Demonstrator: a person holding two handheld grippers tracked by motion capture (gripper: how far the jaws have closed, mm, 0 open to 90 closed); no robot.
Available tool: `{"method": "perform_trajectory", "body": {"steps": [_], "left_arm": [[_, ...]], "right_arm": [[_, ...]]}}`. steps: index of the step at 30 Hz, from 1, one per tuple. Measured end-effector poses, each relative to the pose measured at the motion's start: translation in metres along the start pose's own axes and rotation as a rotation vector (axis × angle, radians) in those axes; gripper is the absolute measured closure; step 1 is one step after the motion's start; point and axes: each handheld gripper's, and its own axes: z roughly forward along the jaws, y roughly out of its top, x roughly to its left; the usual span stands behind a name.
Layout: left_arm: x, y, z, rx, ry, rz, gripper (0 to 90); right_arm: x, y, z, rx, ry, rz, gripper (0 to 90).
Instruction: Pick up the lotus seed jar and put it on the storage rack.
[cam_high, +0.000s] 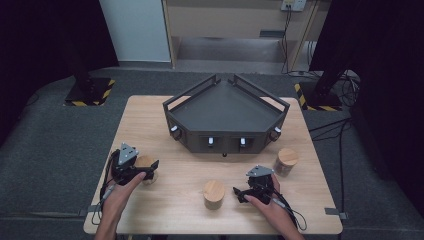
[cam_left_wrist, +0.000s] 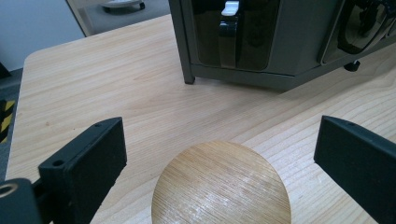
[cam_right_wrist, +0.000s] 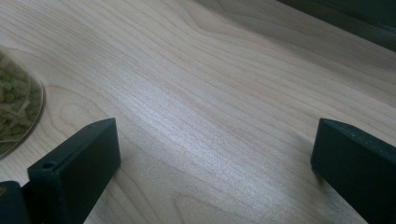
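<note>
At the lower left of the high view, our left gripper (cam_high: 148, 170) hung over a wooden-lidded jar (cam_high: 145, 162), jaws wide apart on either side of its lid (cam_left_wrist: 221, 184) without touching. Our right gripper (cam_high: 242, 194), lower right, held its jaws apart over bare table (cam_right_wrist: 224, 93).

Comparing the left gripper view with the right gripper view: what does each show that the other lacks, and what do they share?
Left gripper view: a round wooden lid lying between the open fingers, and the dark rack with a white-tipped handle beyond it. Right gripper view: the glass side of a jar with greenish contents at the left edge, and bare wood between its fingers. Both share the light wooden table and two black fingers spread apart.
</note>
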Motion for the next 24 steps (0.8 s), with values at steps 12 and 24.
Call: {"method": "perform_trajectory", "body": {"steps": [12,24], "left_arm": [[0.001,-0.014,0.004,0.000,0.001,-0.005,1.5],[0.003,-0.037,0.012,-0.032,0.002,-0.010,1.9]], "right_arm": [[0.000,0.000,0.000,0.000,0.000,0.000,1.4],[0.000,0.000,0.000,0.000,0.000,0.000,1.4]]}}
